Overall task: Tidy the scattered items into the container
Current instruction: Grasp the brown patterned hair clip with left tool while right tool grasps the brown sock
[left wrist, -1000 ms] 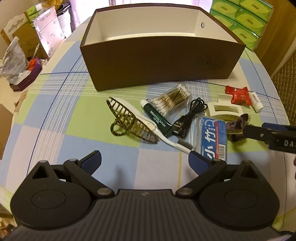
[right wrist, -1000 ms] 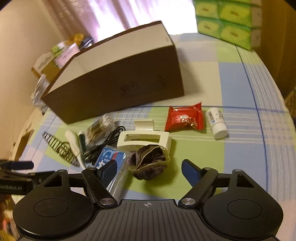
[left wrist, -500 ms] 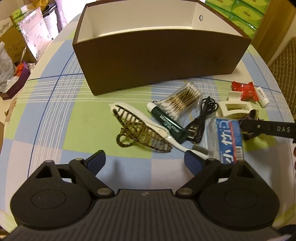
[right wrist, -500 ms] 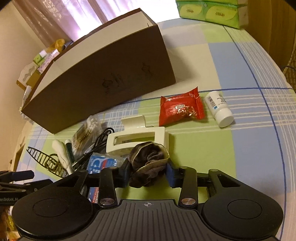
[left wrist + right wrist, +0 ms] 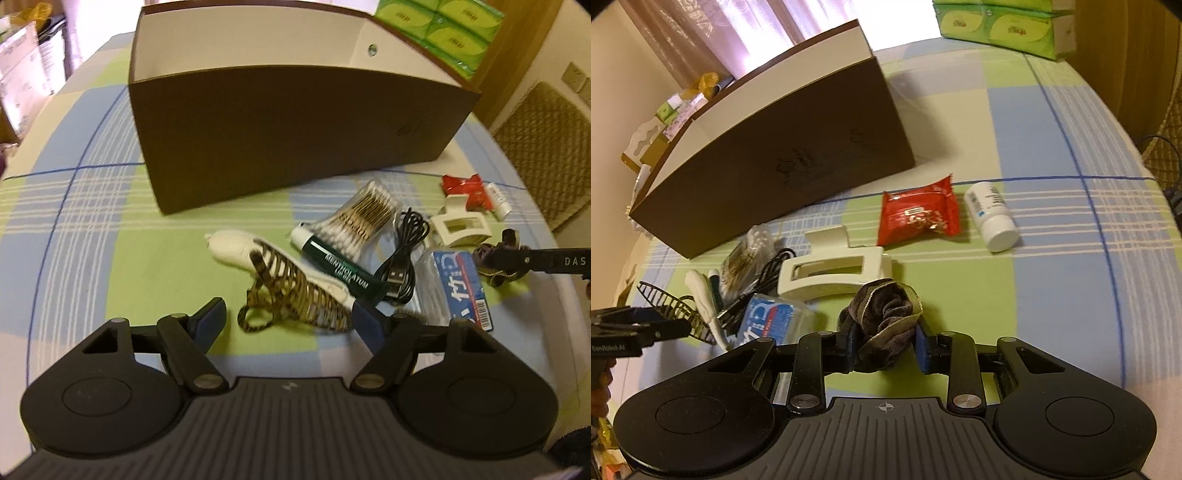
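Note:
The brown, white-lined box (image 5: 288,122) stands open at the back, also in the right wrist view as the box (image 5: 783,162). My right gripper (image 5: 886,343) is shut on a brown fabric scrunchie (image 5: 886,317), just in front of a cream hair claw (image 5: 831,273). My left gripper (image 5: 288,319) is open, its fingers on either side of the near end of a tortoiseshell hair clip (image 5: 295,295). A white toothbrush (image 5: 236,247) lies under that clip. Beside it lie a green tube (image 5: 340,269), cotton swabs (image 5: 365,214), a black USB cable (image 5: 406,254) and a blue packet (image 5: 461,288).
A red snack packet (image 5: 919,218) and a small white bottle (image 5: 991,218) lie to the right of the pile on the checked tablecloth (image 5: 1052,295). Green tissue packs (image 5: 997,22) are stacked at the far right. Cardboard boxes (image 5: 22,66) stand beyond the table's left edge.
My right gripper has shut on the scrunchie, which lay loose between open fingers a second ago. My left gripper has moved forward and lower, up to the tortoiseshell clip.

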A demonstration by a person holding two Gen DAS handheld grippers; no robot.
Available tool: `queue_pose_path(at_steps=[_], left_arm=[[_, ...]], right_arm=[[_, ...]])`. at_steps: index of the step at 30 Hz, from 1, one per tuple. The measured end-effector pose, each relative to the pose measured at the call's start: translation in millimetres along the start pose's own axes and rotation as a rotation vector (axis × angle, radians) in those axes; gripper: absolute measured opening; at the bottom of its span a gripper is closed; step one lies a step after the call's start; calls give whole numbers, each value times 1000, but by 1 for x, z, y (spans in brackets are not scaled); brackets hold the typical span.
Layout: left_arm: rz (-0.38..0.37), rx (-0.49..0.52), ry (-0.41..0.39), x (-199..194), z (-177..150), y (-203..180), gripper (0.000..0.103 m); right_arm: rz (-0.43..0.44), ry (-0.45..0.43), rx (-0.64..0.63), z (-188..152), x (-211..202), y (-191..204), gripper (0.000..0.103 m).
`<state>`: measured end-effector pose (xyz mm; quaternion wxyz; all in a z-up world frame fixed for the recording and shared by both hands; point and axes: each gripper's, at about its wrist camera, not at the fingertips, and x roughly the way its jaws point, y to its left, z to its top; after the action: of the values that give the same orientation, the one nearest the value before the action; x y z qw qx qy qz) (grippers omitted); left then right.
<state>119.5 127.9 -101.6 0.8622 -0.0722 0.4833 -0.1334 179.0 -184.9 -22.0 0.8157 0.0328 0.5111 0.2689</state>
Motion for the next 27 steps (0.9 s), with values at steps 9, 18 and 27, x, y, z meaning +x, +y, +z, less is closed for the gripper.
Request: queue_pose_path(at_steps=[9,18,27], left_arm=[[-97,-14,-15,10,0,15,54],[-82,-25,-19,1,-5,10,50],[-20,-46,20,-10,-6,6,32]], right_arm=[[-17,-23,-49,-9,-12,-6,33],[-7,-27,-83,-17,-23,-7,33],[17,-28,-115,-13,-26,-2,33]])
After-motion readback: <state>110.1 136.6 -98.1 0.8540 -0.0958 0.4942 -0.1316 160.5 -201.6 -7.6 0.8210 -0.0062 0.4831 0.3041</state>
